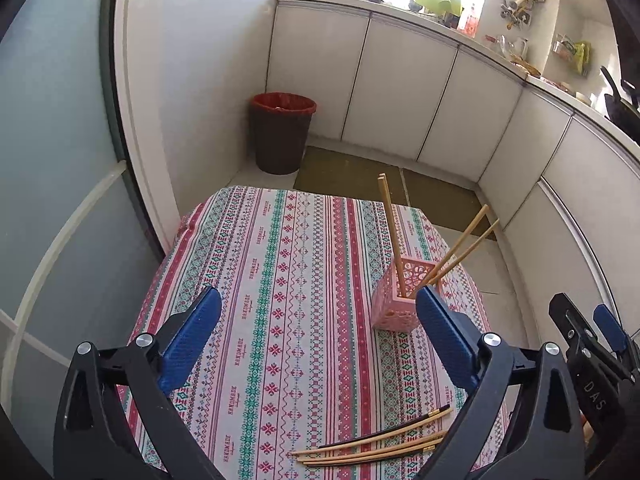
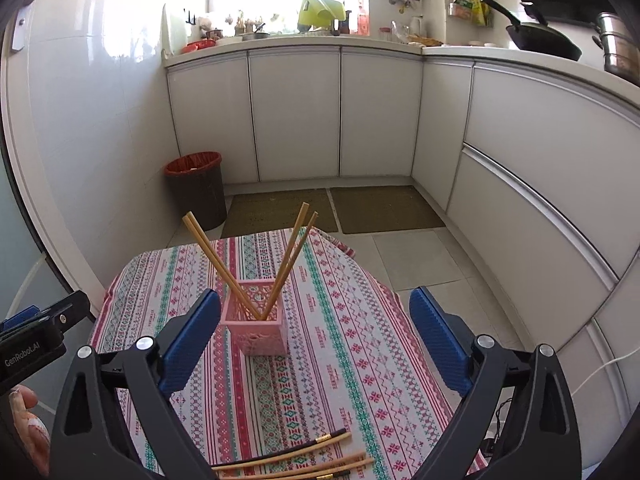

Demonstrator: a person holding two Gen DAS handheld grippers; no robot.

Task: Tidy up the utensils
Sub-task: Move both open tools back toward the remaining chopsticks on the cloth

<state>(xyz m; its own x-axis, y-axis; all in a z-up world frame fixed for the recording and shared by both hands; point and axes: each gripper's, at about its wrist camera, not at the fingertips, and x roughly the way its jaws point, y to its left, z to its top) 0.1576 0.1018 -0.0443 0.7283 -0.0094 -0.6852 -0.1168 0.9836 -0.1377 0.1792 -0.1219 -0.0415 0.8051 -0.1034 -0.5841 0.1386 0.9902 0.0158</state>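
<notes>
Four chopsticks are already stood in the pink holder, several are left on the table, and both grippers' jaws are held apart, empty.

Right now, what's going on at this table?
A person holding two grippers is sorting chopsticks into a pink holder on the patterned tablecloth. Four chopsticks already stand in it, leaning outward in two pairs. A loose bunch lies flat at the near edge. The left gripper and right gripper are both open, empty and above the cloth.
</notes>
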